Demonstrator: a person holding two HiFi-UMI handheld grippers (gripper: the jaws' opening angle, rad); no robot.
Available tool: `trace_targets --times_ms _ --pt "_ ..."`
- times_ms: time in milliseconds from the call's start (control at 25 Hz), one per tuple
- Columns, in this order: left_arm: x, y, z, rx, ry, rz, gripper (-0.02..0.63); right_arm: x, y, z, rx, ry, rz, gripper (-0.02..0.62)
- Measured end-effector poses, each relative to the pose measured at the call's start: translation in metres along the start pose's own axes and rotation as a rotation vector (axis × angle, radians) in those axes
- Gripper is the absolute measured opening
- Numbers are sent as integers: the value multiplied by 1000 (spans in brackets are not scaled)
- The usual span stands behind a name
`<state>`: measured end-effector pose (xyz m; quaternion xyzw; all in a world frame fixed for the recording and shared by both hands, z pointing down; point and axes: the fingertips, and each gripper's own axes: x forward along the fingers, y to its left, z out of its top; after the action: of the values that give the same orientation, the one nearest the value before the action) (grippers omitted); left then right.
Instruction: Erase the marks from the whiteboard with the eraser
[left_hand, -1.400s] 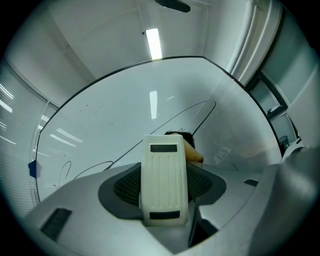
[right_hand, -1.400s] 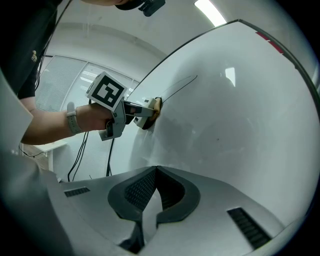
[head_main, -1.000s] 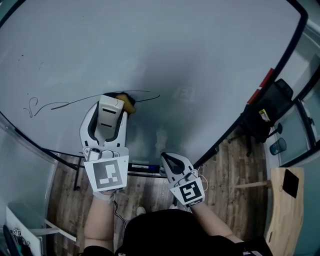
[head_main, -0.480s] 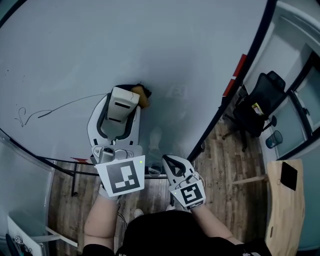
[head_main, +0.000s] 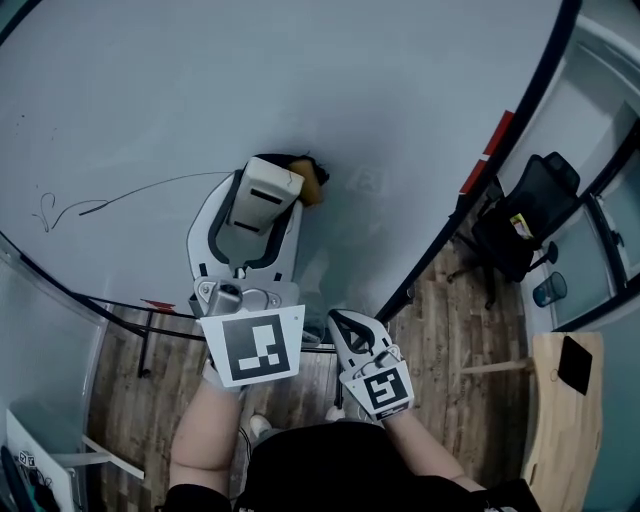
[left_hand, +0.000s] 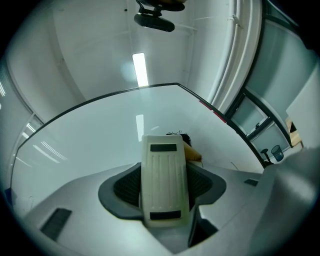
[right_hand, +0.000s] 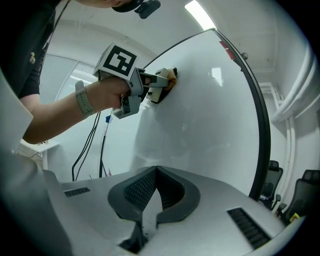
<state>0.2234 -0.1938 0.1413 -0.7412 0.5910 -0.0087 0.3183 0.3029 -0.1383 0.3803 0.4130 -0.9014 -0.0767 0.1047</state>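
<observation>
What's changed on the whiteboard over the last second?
The left hand-held gripper, shut on the eraser, swept rightward along the whiteboard, wiping away the right end of the marker line. The line's left part remains. The right hand-held gripper stayed low, shut and empty.

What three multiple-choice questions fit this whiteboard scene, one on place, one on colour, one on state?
1. In the head view, the drawn line lies where from the eraser? A left; B right; C directly below.
2. The office chair is: A red; B black; C white.
3. The right gripper has its jaws: A wide apart; B closed on a marker; C together, empty.
Answers: A, it trails off leftward from the eraser; B, its seat and back are black; C, the jaws meet with nothing between.
</observation>
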Motion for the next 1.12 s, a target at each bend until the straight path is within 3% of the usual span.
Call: trace_targets --times_ms 200,720,1120 --pt "-8 19 -5 43 -5 13 264 8 12 2 13 8 -3 28" --pt "-41 119 -67 124 -4 -29 265 84 89 24 9 6 8 28" --pt "-79 196 -132 105 20 -28 265 142 156 30 49 7 36 28"
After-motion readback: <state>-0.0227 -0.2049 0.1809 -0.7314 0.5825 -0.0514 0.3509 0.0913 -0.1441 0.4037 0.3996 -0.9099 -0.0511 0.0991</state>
